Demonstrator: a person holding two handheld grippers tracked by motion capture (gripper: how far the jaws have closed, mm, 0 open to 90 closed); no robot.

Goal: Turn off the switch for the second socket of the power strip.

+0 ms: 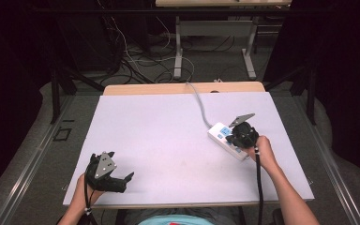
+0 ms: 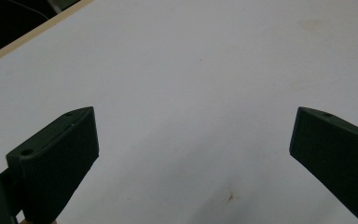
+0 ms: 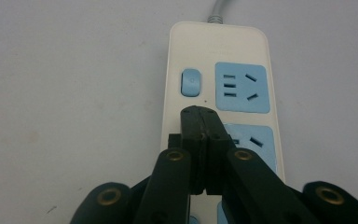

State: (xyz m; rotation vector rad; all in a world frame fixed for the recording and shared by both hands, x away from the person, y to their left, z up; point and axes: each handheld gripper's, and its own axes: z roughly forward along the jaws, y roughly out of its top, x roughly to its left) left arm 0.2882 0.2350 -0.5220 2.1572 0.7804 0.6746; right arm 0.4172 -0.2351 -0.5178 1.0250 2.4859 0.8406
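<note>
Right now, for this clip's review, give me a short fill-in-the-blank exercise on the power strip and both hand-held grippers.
1. The right hand-held gripper has its jaws ____ over the white power strip.
2. The left hand-held gripper has its jaws ____ above the bare table.
3. The socket faces on the strip are coloured ____.
4. The strip's grey cable runs toward the table's ____ edge.

Missing words: shut; open; blue; far

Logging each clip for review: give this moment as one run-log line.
right gripper: shut, tips over power strip near its switch | left gripper: open, nothing between jaws, over bare table
</note>
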